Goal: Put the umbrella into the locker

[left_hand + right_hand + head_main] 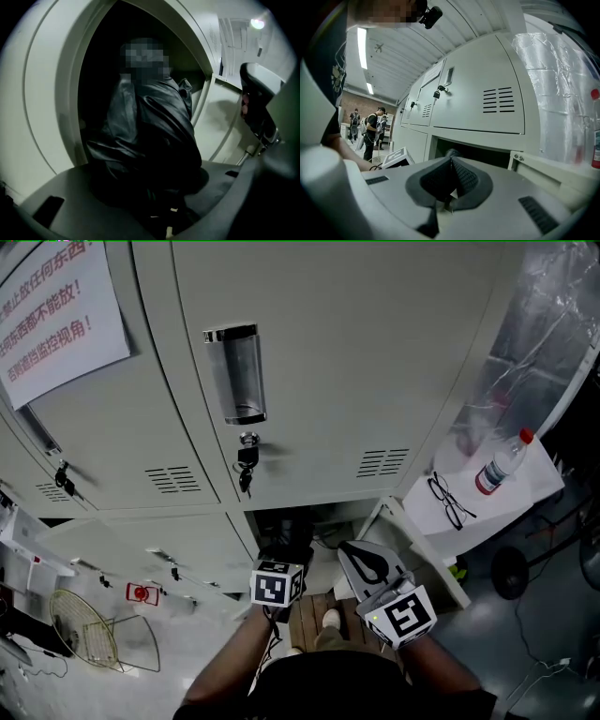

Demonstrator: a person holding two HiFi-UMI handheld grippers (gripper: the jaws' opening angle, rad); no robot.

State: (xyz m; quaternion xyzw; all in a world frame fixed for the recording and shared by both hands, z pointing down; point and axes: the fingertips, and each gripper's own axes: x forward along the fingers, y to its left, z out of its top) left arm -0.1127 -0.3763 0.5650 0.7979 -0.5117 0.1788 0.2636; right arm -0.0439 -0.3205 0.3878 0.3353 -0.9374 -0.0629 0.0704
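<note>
Clamping the folded black umbrella (pixel 150 126) between its jaws, the left hand-held gripper (pixel 157 201) points down at the open lower compartment of the locker (pixel 49 98). The umbrella's far end appears to reach into the dark opening. Whether it rests on the compartment floor cannot be told. Right hand-held gripper (pixel 450 185): jaws together, nothing between them, held level beside the opening. Assessment: pick-up and approach complete, insertion partly made. Outstanding: seat the umbrella fully inside, release the grip, withdraw.
</note>
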